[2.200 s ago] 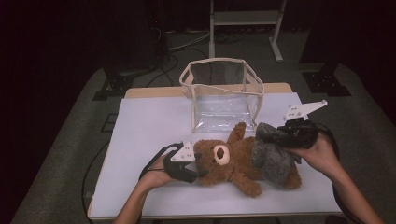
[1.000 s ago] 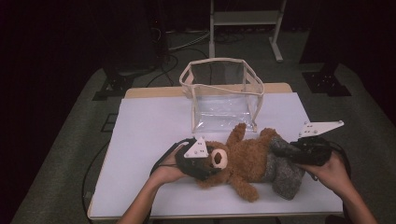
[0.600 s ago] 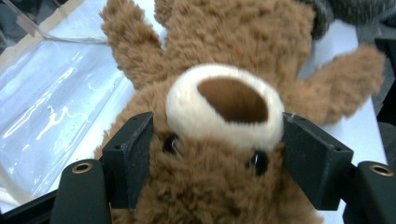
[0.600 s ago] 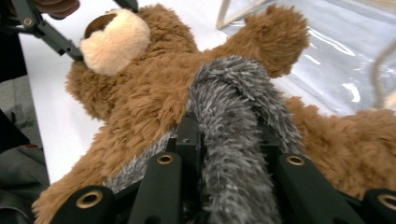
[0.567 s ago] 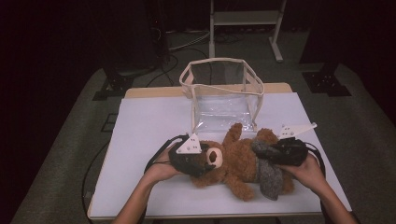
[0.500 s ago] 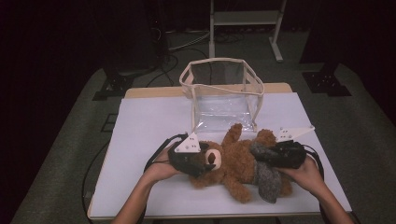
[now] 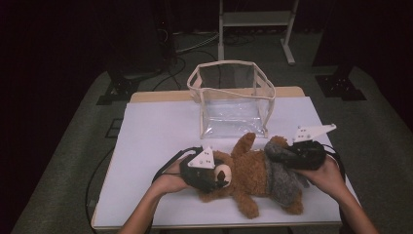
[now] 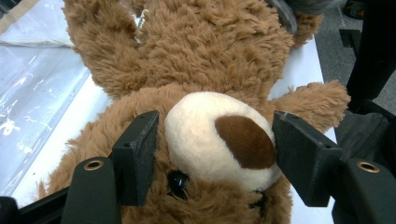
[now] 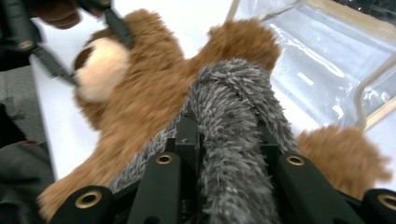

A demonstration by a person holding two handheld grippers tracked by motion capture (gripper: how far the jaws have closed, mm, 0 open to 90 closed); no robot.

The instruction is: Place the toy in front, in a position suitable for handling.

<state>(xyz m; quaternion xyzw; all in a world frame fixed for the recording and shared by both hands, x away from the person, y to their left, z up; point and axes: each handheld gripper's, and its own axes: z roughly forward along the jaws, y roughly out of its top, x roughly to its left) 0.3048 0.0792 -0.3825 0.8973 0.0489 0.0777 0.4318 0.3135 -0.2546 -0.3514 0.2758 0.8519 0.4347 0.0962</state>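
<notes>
Since the earlier frames the right gripper [image 7: 281, 155] has pulled the grey fuzzy garment [image 7: 282, 178] leftward over the teddy bear's [image 7: 248, 175] lower body, and the bear has shifted slightly left on the white bench [image 7: 156, 131]. The right jaws are clamped on a fold of the grey garment. The left gripper [image 8: 212, 154] straddles the bear's muzzle; its jaws have just been closing, with the pads near the muzzle's sides. A clear bag [image 7: 234, 100] stands just behind the bear.

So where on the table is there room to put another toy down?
The table is bare left of the clear bag, out to its left edge. It is crowded in front, where the teddy bear lies between both grippers.
</notes>
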